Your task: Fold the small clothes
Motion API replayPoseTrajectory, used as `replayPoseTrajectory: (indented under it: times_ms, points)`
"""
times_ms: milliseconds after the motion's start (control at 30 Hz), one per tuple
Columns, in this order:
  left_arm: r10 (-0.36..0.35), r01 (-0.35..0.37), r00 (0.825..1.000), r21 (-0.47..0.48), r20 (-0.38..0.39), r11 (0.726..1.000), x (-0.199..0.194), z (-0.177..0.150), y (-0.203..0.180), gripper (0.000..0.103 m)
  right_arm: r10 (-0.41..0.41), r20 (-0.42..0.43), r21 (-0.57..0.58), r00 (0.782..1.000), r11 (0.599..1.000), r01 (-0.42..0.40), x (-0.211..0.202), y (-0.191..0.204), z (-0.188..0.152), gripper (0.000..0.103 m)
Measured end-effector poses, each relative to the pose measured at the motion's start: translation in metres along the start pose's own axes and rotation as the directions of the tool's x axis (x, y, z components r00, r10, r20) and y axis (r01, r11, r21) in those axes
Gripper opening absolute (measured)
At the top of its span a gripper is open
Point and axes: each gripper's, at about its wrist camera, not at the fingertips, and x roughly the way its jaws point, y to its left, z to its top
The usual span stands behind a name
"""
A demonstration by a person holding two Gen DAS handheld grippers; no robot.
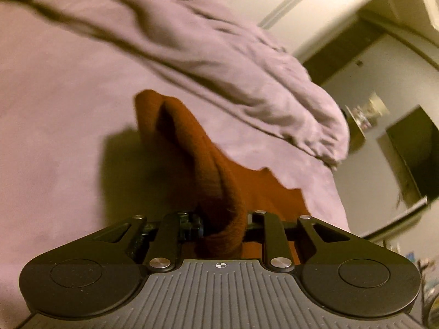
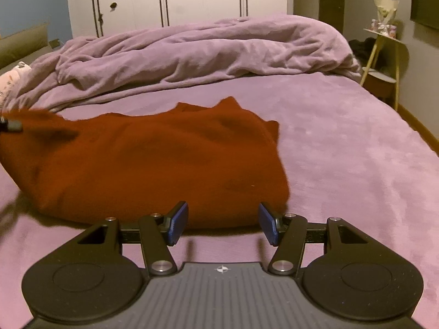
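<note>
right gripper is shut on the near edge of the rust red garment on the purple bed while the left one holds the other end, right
Not quite. In the right wrist view the right gripper is open, its blue fingers spread apart just short of the rust red garment, holding nothing. The rest stands: the garment lies on the purple bed, and the left wrist view shows the left gripper shut on a fold of it.

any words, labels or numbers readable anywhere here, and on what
None can be read.
The white cloth at the far left of the bed has small marks, too blurred to tell.
The items on the side table are too small to read.
The rust-red garment shows no label.
</note>
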Motion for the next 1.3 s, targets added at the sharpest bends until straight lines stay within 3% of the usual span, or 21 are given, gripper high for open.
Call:
replayPoseTrajectory:
  times_ms: [167, 300, 433, 533, 700, 767, 933, 1067, 1133, 1200, 1300]
  points:
    - [0.004, 0.005, 0.999, 0.157, -0.052, 0.988, 0.029, -0.024, -0.071, 0.024, -0.004, 0.003, 0.054, 1.000, 0.999, 0.004, -0.005, -0.015, -0.004, 0.056]
    - [0.045, -0.001, 0.989, 0.303, -0.139, 0.953, 0.073, -0.067, -0.111, 0.024, -0.010, 0.001, 0.064, 1.000, 0.998, 0.010, -0.007, -0.022, -0.009, 0.056]
    - [0.178, -0.053, 0.952, 0.439, -0.248, 0.897, 0.120, -0.110, -0.126, 0.032, -0.033, -0.014, 0.060, 0.999, 0.998, 0.034, -0.004, -0.027, -0.013, 0.056]
    - [0.169, -0.053, 0.965, 0.481, -0.202, 0.875, 0.114, -0.118, -0.131, 0.044, -0.037, -0.020, 0.071, 0.999, 0.997, 0.039, -0.002, -0.032, -0.013, 0.056]
    - [0.090, -0.007, 0.983, 0.455, -0.162, 0.891, 0.077, -0.116, -0.136, 0.047, -0.039, -0.025, 0.076, 0.999, 0.996, 0.041, 0.002, -0.034, -0.015, 0.056]
    - [0.102, -0.041, 0.989, 0.464, -0.108, 0.885, 0.062, -0.115, -0.134, 0.053, -0.035, -0.028, 0.083, 0.999, 0.996, 0.037, 0.004, -0.035, -0.015, 0.056]
    - [0.187, -0.156, 0.982, 0.422, -0.031, 0.893, 0.054, -0.108, -0.112, 0.053, -0.046, -0.051, 0.076, 0.998, 0.996, 0.050, 0.008, -0.034, -0.018, 0.056]
    - [0.200, -0.167, 0.979, 0.404, -0.039, 0.899, 0.062, -0.111, -0.098, 0.054, -0.037, -0.049, 0.086, 0.998, 0.995, 0.041, 0.006, -0.035, -0.015, 0.056]
    - [0.196, -0.162, 0.980, 0.432, -0.035, 0.887, 0.066, -0.116, -0.098, 0.059, -0.022, -0.028, 0.094, 0.999, 0.995, 0.024, 0.002, -0.033, -0.008, 0.056]
    - [0.180, -0.142, 0.983, 0.465, -0.037, 0.874, 0.072, -0.122, -0.101, 0.072, 0.006, -0.001, 0.105, 1.000, 0.994, -0.006, 0.000, -0.030, 0.002, 0.056]
    - [0.171, -0.137, 0.985, 0.489, -0.025, 0.862, 0.074, -0.131, -0.105, 0.077, 0.072, 0.028, 0.125, 0.997, 0.989, -0.075, 0.002, -0.023, 0.019, 0.056]
